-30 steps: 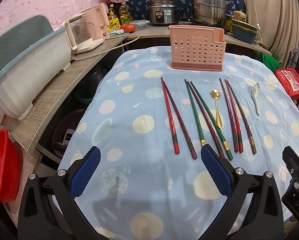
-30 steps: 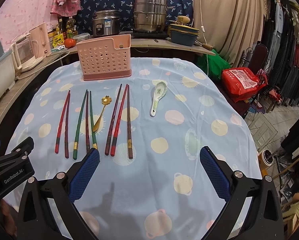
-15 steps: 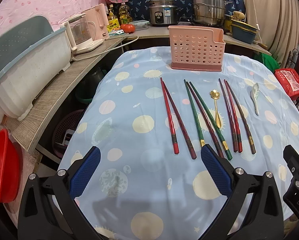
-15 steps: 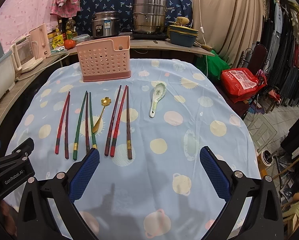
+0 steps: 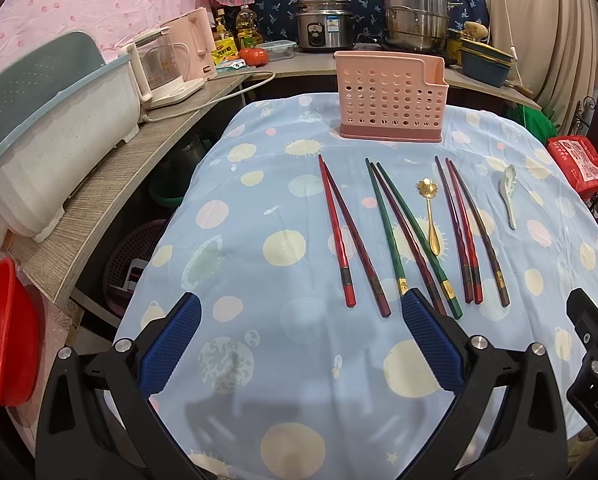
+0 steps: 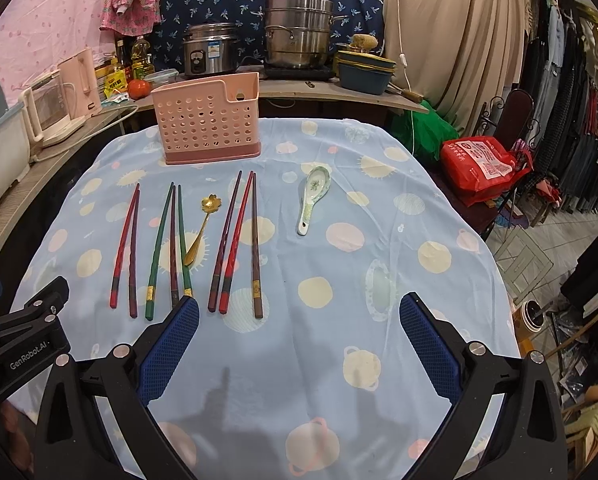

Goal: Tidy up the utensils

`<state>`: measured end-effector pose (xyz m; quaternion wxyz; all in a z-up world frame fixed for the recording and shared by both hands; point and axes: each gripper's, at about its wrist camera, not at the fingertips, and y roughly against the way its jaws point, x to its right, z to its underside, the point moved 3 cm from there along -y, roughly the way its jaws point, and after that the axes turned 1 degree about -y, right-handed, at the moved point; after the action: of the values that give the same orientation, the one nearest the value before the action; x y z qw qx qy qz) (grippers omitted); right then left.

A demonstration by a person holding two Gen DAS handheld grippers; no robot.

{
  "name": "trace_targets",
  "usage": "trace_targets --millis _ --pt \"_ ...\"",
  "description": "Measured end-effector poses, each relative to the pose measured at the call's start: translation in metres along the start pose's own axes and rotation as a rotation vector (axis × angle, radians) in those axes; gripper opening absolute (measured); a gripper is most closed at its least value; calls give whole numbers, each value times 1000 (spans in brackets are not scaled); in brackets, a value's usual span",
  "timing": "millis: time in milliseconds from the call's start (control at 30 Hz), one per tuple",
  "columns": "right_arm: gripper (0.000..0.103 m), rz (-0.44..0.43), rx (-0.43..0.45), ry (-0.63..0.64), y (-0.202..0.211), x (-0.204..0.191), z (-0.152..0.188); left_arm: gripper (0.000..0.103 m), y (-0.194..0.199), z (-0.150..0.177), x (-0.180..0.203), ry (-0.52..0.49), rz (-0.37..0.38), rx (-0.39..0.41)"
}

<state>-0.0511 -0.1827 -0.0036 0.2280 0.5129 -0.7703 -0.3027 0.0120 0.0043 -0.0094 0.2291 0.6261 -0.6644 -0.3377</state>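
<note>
Several chopsticks lie side by side on the blue dotted tablecloth: a red pair (image 5: 341,232) (image 6: 124,246), a green and maroon group (image 5: 403,236) (image 6: 171,246), and a dark red and brown group (image 5: 465,228) (image 6: 239,240). A gold spoon (image 5: 431,216) (image 6: 203,226) lies between the groups. A white ceramic spoon (image 5: 509,194) (image 6: 313,198) lies to the right. A pink perforated utensil holder (image 5: 391,96) (image 6: 209,120) stands upright behind them. My left gripper (image 5: 299,344) is open and empty near the chopstick ends. My right gripper (image 6: 299,344) is open and empty.
A wooden counter (image 5: 111,184) runs along the left with a white dish tub (image 5: 55,152) and a kettle (image 5: 163,64). A rice cooker (image 6: 209,48) and steel pots (image 6: 299,32) stand behind. A red bag (image 6: 485,164) sits at the right.
Both views have crept slightly forward toward the utensils. Nothing on the table has moved.
</note>
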Motion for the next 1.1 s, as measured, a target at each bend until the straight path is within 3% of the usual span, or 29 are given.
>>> trace_targets --millis 667,1100 --pt "96 -2 -6 -8 -2 2 -2 96 -2 0 4 -1 7 -11" --pt "96 20 -54 -41 -46 26 -13 96 -40 -9 2 11 15 -69"
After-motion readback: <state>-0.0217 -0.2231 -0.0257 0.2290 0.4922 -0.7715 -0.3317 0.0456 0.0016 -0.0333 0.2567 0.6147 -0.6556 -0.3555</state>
